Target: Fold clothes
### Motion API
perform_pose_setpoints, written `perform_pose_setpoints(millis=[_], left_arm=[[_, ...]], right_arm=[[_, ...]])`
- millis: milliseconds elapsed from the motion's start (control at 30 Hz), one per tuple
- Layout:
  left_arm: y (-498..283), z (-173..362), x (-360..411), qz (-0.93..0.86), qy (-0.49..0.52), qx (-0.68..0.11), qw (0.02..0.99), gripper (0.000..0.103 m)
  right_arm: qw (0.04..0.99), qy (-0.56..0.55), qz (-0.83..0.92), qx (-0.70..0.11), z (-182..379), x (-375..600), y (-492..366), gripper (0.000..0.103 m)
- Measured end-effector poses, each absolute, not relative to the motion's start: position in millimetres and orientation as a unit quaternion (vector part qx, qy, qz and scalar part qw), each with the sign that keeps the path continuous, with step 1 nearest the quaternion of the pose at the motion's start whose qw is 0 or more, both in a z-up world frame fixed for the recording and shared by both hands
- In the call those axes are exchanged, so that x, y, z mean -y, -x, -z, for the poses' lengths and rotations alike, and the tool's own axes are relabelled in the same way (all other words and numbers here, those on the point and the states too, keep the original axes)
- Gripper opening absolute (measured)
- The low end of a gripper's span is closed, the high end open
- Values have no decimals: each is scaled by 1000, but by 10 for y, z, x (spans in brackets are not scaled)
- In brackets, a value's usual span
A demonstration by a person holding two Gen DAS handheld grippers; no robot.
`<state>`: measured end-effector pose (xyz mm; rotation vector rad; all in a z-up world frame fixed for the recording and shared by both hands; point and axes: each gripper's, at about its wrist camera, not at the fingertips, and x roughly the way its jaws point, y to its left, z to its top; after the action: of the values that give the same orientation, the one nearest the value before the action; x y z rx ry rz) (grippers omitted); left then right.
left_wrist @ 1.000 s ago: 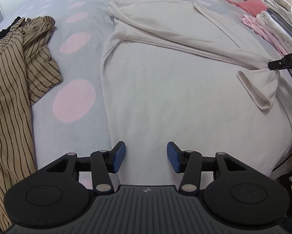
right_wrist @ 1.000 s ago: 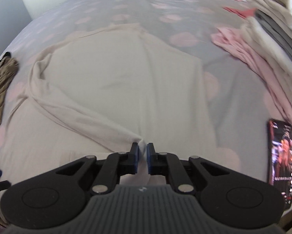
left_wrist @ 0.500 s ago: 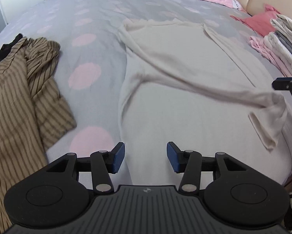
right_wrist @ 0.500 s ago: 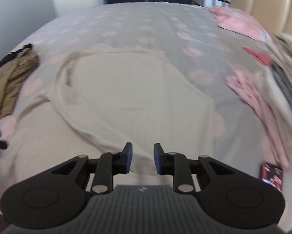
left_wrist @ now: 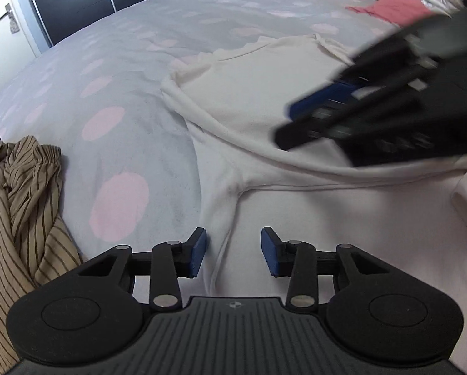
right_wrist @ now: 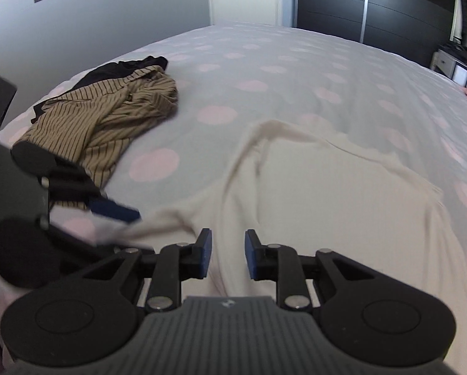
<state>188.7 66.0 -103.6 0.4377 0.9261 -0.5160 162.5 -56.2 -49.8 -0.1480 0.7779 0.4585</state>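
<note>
Cream top (left_wrist: 311,218) flat on spotted bedspread (left_wrist: 124,72). Left gripper (left_wrist: 233,251) closing, side seam between pads, not pinched. Right gripper (right_wrist: 228,254) partly open, empty. Striped garment (right_wrist: 108,118) crumpled nearby.

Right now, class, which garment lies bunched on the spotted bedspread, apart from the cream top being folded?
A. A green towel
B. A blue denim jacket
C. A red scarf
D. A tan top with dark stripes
D: the tan striped garment lies crumpled on the bedspread, clear of the cream top.

Cream top (left_wrist: 295,72), brown-striped garment (right_wrist: 108,115), pink-dotted grey bedspread (left_wrist: 139,62).
</note>
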Motion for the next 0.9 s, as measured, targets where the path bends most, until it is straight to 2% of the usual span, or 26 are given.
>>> perform_pose_setpoints(millis=[133, 333, 367, 400, 633, 900], left_arm=[[-2030, 1070, -687, 247, -197, -444, 838, 32], [-2181, 1054, -765, 249, -150, -465, 836, 12], [-2199, 1047, -780, 249, -142, -468, 836, 10], [-2210, 1043, -799, 248, -134, -471, 836, 9], [-2235, 1014, -869, 236, -113, -486, 834, 7], [-2263, 985, -870, 228, -116, -490, 833, 7]], right_arm=[[899, 73, -227, -369, 558, 369, -2029, 26], [892, 49, -217, -393, 662, 259, -2550, 26], [890, 49, -218, -397, 678, 249, -2594, 11], [892, 47, -216, -395, 664, 263, -2618, 2], [911, 26, -159, -379, 462, 637, -2786, 2], [896, 42, -113, -426, 742, 950, -3014, 3]])
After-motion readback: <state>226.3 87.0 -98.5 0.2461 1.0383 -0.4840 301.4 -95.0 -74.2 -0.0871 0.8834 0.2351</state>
